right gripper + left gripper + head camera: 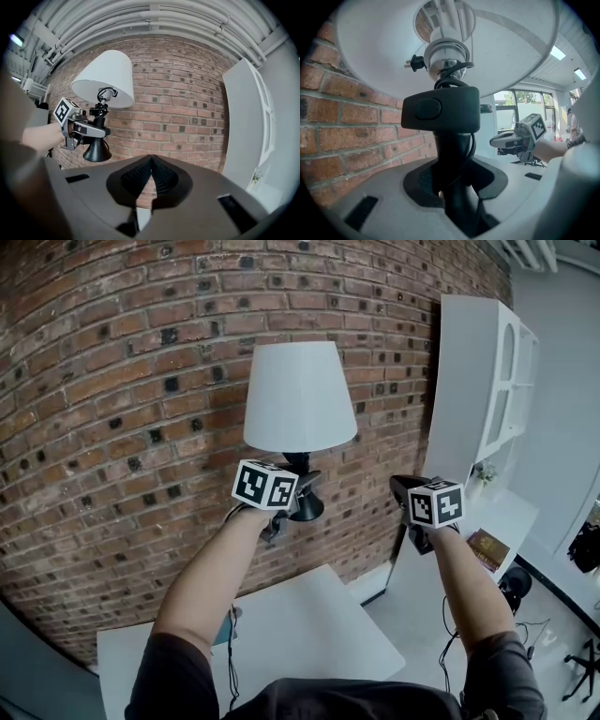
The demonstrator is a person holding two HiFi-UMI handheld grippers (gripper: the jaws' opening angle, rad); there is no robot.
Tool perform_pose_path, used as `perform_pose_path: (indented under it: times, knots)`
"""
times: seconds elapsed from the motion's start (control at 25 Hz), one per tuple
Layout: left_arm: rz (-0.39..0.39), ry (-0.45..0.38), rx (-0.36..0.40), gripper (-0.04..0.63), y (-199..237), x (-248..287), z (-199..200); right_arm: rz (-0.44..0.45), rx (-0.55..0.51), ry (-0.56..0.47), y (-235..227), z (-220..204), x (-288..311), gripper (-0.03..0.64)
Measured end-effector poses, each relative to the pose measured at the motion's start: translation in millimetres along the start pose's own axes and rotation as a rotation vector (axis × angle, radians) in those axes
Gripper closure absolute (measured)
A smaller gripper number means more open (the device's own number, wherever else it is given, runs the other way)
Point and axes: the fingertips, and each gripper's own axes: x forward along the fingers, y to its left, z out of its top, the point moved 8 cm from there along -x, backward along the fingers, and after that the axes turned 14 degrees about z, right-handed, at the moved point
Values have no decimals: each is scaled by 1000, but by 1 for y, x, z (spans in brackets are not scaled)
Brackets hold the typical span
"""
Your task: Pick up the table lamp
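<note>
The table lamp hangs in the air in front of the brick wall, with its white shade (300,395) up and its black cone base (307,507) below. My left gripper (300,487) is shut on the lamp's black stem (457,154), just under the black switch box (440,108). The shade's underside (379,56) and the bulb socket fill the top of the left gripper view. My right gripper (403,486) floats to the lamp's right, apart from it. Its jaws (151,176) meet with nothing between them. From there the lamp (104,79) shows at the upper left.
A brick wall (112,409) stands close behind the lamp. A white table (319,624) lies below my arms. A tall white cabinet (487,381) stands at the right, over a low white shelf (511,517) with a book and a small plant.
</note>
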Motion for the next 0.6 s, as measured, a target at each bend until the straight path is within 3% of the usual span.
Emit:
perform_pose_path:
  times: [0.6]
  knots:
    - [0,20,8,462,3,-8,-2,-1,7,12,6,2,2,623]
